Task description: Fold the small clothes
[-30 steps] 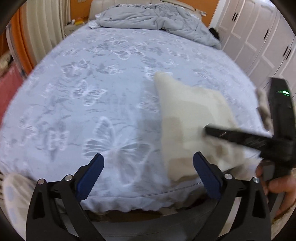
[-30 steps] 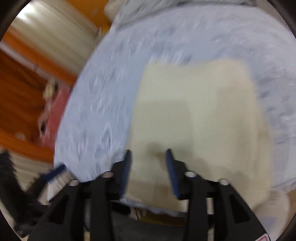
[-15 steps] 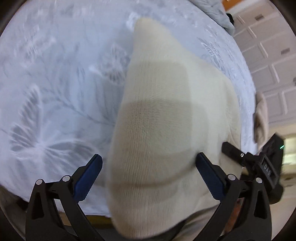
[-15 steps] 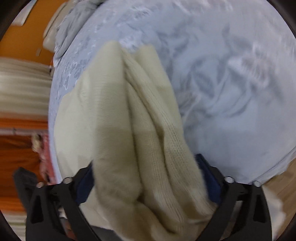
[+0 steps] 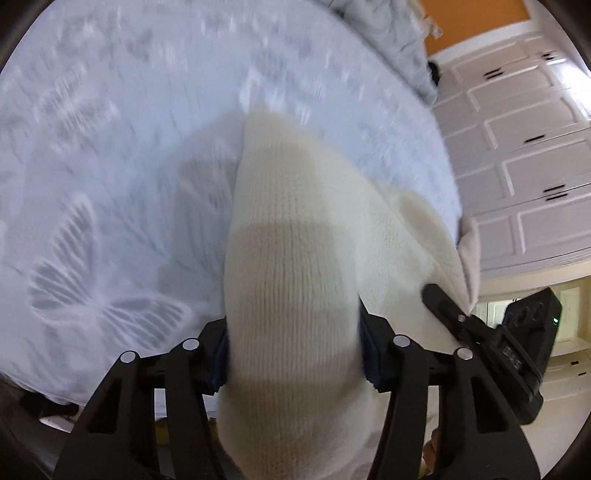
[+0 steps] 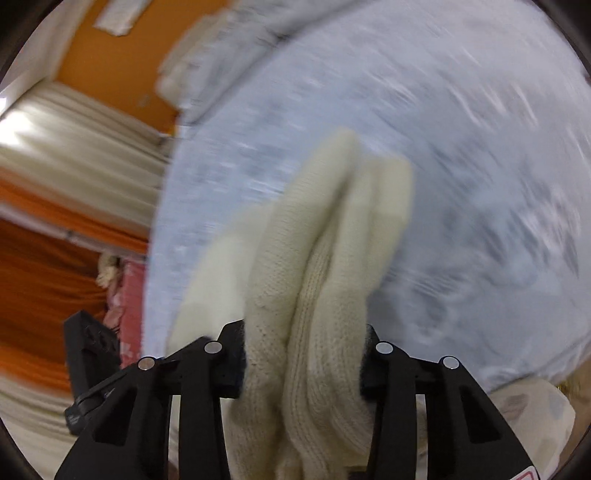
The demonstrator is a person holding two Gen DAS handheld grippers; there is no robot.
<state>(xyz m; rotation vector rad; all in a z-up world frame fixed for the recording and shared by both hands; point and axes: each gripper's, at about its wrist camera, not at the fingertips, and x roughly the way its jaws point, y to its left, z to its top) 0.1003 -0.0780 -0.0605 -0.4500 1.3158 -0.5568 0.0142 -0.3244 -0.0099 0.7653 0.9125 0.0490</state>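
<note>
A cream knitted garment (image 5: 295, 236) lies folded on the bed and is lifted at its near edge. My left gripper (image 5: 293, 354) is shut on the near edge of the garment, which bulges out between the jaws. My right gripper (image 6: 304, 354) is shut on a thick bunch of the same garment (image 6: 325, 258), several layers pressed together. The right gripper also shows in the left wrist view (image 5: 480, 332), at the garment's right edge. Both views are motion-blurred.
The bed has a pale blue butterfly-print cover (image 5: 110, 184). A grey duvet (image 5: 384, 33) is heaped at the far end. White wardrobe doors (image 5: 524, 155) stand to the right. Cream curtains (image 6: 74, 147) and an orange wall (image 6: 122, 66) are to the left.
Both grippers closed on the garment's near edge, having been open around it half a second ago. The garment is bunched and lifted, and both views have swung.
</note>
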